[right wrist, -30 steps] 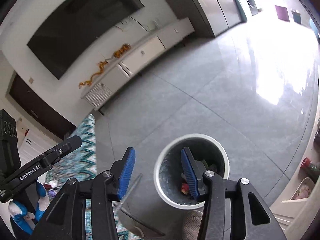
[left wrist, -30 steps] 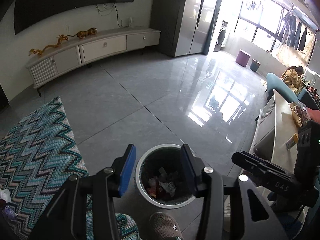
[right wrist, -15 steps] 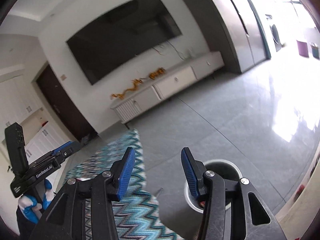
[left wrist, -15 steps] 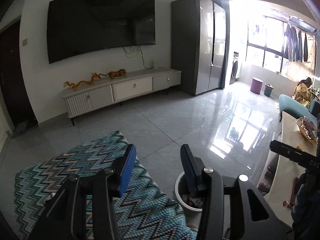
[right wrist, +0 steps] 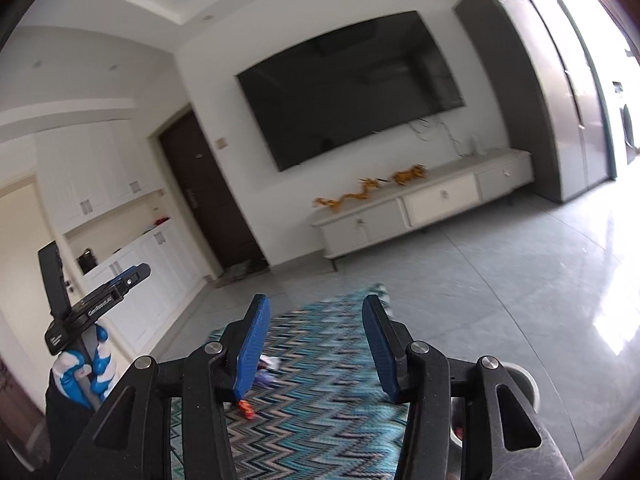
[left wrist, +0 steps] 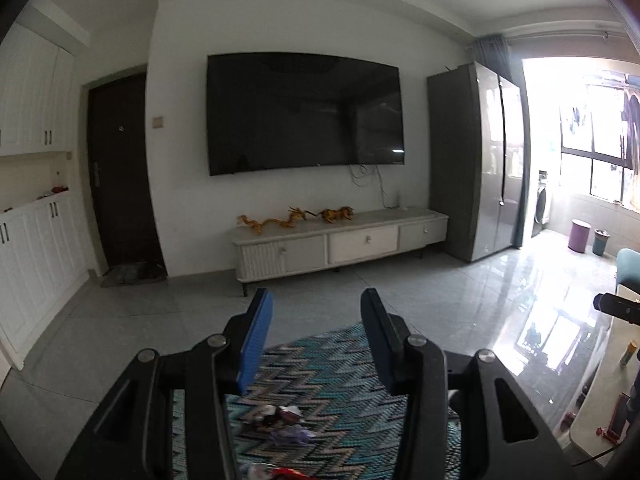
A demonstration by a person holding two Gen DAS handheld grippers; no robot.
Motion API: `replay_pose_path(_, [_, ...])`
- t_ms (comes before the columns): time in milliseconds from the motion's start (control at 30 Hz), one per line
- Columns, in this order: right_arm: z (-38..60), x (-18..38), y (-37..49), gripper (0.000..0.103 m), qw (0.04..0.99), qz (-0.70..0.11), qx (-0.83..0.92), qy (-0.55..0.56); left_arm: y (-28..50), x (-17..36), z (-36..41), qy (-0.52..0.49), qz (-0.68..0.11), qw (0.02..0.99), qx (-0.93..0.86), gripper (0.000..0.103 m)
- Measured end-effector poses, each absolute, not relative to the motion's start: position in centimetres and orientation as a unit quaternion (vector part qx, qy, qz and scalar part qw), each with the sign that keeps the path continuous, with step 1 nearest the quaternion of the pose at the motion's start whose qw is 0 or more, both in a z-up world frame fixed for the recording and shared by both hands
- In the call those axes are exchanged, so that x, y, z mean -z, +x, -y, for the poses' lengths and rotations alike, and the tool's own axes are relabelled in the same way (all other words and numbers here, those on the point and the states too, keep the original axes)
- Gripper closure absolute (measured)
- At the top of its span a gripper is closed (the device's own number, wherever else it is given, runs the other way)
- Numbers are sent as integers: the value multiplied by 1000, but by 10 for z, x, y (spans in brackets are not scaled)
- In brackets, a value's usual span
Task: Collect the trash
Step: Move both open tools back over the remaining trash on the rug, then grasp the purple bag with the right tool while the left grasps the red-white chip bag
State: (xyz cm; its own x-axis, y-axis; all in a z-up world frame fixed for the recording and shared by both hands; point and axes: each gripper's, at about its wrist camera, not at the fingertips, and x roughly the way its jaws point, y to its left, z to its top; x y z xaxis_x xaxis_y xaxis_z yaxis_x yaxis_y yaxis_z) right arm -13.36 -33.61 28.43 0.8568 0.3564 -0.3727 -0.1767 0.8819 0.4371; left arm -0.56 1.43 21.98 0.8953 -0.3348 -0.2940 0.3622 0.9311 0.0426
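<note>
My left gripper (left wrist: 318, 340) is open and empty, held high over the zigzag rug (left wrist: 332, 384) and pointing at the TV wall. Crumpled wrappers (left wrist: 282, 420) lie on the rug below and ahead of it, and a red scrap (left wrist: 286, 472) shows at the bottom edge. My right gripper (right wrist: 316, 344) is open too, with nothing between its blue pads. In the right wrist view the wrappers (right wrist: 267, 365) and an orange-red scrap (right wrist: 246, 406) lie by its left finger. The white bin rim (right wrist: 520, 372) peeks out behind its right finger. The left gripper (right wrist: 132, 276) appears at the left, in a blue-and-white gloved hand (right wrist: 84, 372).
A TV cabinet (left wrist: 340, 244) stands under the wall TV (left wrist: 304, 112), with a grey fridge (left wrist: 476, 160) to its right and a dark door (left wrist: 120, 168) to its left. White cupboards (left wrist: 36, 260) line the left wall. A low table edge (left wrist: 600, 400) with small items is at the right.
Both grippers have risen and tilted up from over the bin toward the TV wall. The bin has left the left wrist view and slid to the right wrist view's lower right. Jaws unchanged.
</note>
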Motion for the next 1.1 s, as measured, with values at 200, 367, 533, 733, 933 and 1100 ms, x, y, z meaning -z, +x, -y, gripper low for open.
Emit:
replay_pose_path(200, [301,-292,-112,56,937,-233,-183,184,2,-215,-54,20,-142,977,160,59])
replay_pose_path(367, [263,-268,-83,54,927,-274,-202,160,24,-154,-73,9,-196,967,165,51])
replay_pose_path(533, [227,-222,-39,54,904,-331,-223,151,38,-70,-74,21,-260,944,204,44])
replay_pose_path(733, [186,-166,8,54,872,-397,-248,140,52,9,-82,1,-348,912,219,38])
replay_pose_path(933, [154,-117,38,54,845,-444,-267,128,50,57,-73,-72,-418,878,223,38])
replay_pose_path(1100, [128,-90,60,54,829,-471,-281,108,79,78,-65,-99,-457,868,165,35])
